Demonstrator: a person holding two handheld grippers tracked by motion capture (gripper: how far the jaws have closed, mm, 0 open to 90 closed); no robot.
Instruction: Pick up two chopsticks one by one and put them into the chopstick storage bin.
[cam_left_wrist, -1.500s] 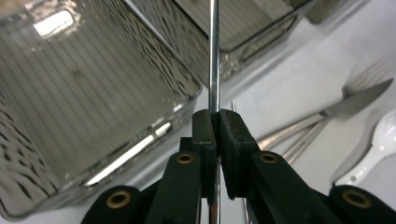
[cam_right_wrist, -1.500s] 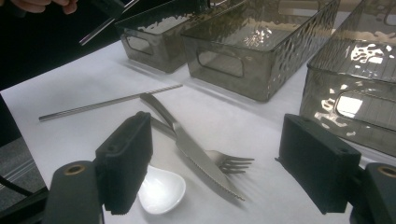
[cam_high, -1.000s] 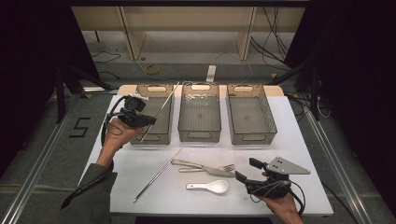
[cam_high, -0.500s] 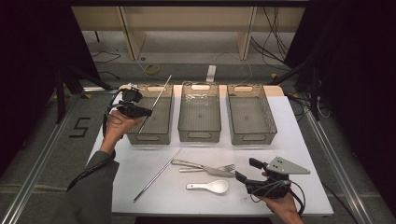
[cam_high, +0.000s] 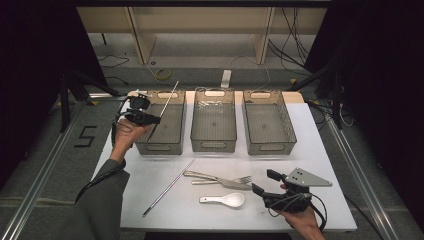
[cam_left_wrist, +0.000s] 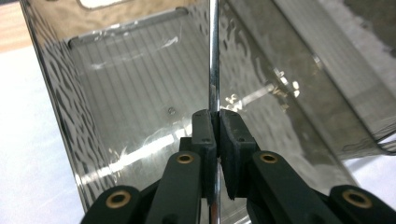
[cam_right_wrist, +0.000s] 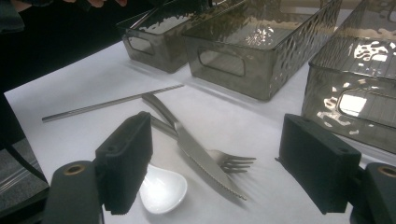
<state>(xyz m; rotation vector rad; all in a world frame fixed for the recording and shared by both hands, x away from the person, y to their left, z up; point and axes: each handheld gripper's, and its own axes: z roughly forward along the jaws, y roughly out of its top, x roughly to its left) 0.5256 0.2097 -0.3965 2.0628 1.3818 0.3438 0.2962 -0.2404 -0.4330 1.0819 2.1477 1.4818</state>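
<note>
The left hand-held gripper (cam_high: 156, 120) has its jaws pinched tight on a thin metal rod (cam_left_wrist: 214, 60), which slants up and away over the leftmost of three smoky plastic bins (cam_high: 162, 127); in the left gripper view the rod runs straight up from the pads with the bin's ribbed floor behind it. The bins stand in a row at the far side of a white table (cam_high: 325, 150), and nearer the person lie a second rod (cam_high: 169, 187), a knife (cam_high: 215, 178), a fork (cam_high: 235, 181) and a white spoon (cam_high: 224, 200). Around the table are grey floor, cables and dark curtains. Compared with a second ago, the left gripper has carried the rod farther back and lower over the bin. The left forearm reaches forward from a grey sleeve. The right hand-held gripper (cam_high: 262, 182) rests at the near right edge, jaws wide apart and empty, aimed at the cutlery.
</note>
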